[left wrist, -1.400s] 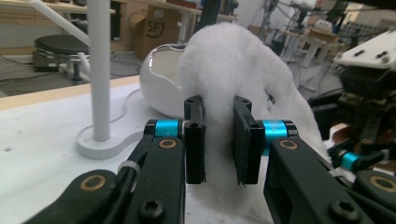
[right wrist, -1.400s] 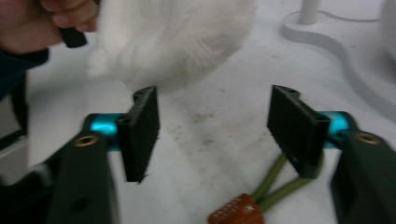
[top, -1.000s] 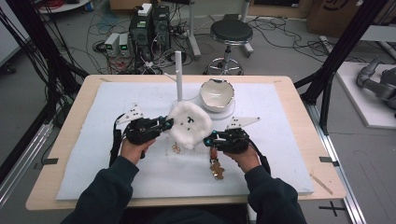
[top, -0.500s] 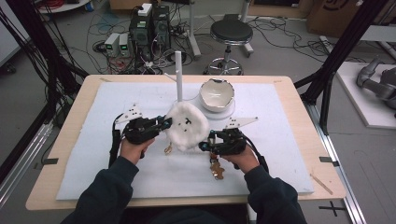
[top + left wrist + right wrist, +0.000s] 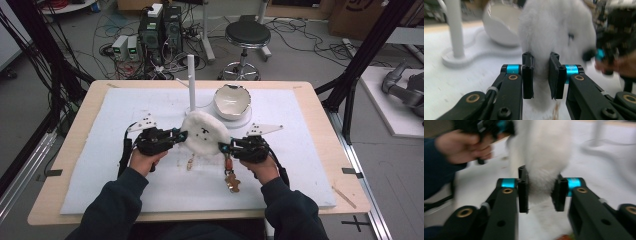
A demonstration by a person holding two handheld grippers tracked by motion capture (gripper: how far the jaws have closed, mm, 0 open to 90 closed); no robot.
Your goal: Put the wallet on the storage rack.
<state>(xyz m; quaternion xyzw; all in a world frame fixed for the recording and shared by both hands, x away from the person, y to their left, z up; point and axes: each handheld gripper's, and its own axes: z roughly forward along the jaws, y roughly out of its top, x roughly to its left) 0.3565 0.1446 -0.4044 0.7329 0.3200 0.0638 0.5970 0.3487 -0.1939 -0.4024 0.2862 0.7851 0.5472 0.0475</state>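
- Since the earlier frames: right hand-held gripper [image 5: 223,148] let go for a moment, jaws just closing again on the white plush toy [image 5: 205,134]; toy barely shifted.
- Left hand-held gripper [image 5: 181,135] clamped on the toy's opposite edge.
- Toy sits mid-frame over the worktop [image 5: 100,165], below the white bowl [image 5: 231,101] and post [image 5: 191,82].
- Judgement: regrip done; two-handed hold ready for stretching or lifting.

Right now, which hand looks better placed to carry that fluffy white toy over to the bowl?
Probably the right: its hand-held gripper grips the toy on the side nearer the bowl. The left hand-held gripper grips the far side.
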